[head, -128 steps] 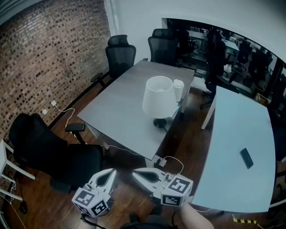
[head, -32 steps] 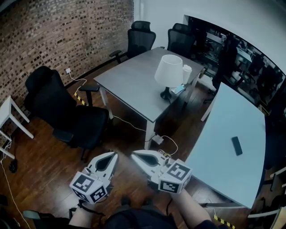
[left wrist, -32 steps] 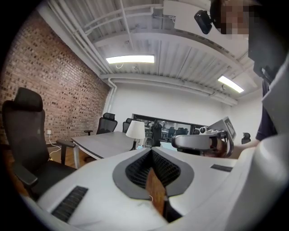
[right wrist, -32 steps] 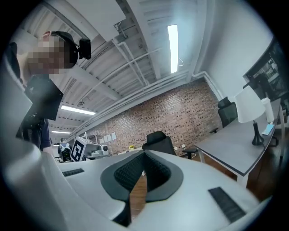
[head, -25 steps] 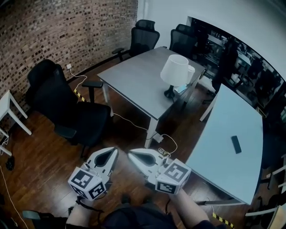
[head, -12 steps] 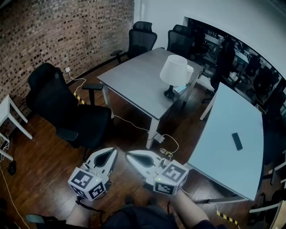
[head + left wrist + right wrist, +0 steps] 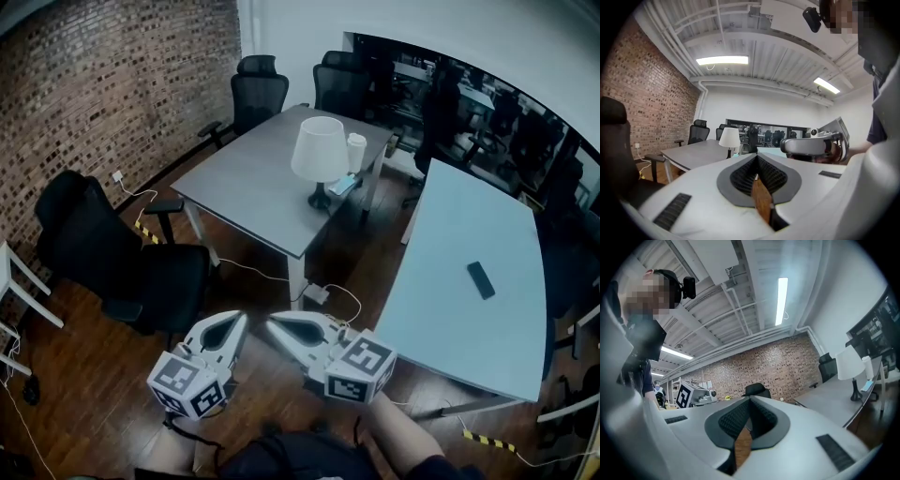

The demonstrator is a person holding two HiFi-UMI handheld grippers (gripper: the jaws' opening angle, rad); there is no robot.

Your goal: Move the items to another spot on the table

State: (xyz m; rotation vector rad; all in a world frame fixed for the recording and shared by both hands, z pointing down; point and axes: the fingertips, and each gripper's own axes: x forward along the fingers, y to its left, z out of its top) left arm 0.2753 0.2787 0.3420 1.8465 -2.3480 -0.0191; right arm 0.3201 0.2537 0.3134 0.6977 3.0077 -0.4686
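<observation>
Everything is placed from the grey table (image 7: 246,184), which stands in the middle of the room on a wood floor (image 7: 84,375). The lamp (image 7: 319,151), white-shaded on a dark base, stands upright on the table near its right edge. The white cup (image 7: 355,151) is upright just beyond the lamp, towards the table's far right corner. A flat teal thing (image 7: 344,184) lies at that same edge just beside the lamp's base; what it is cannot be told. The left gripper (image 7: 231,320) and the right gripper (image 7: 274,324) hang side by side over the floor, well short of the table's near corner, with their noses towards it. Each gripper view shows its own jaws clenched, pad against pad, with nothing gripped, and neither gripper touches any item. A white cable (image 7: 347,302) and a small box (image 7: 315,293) lie on the floor by the table's near leg. Two black chairs (image 7: 258,94) stand at the table's far end, and a third chair (image 7: 103,253) stands off its left side, by the brick wall (image 7: 103,84). To the table's right, apart from it, is a pale blue table (image 7: 459,234) with a small black slab (image 7: 480,279) lying on it.
</observation>
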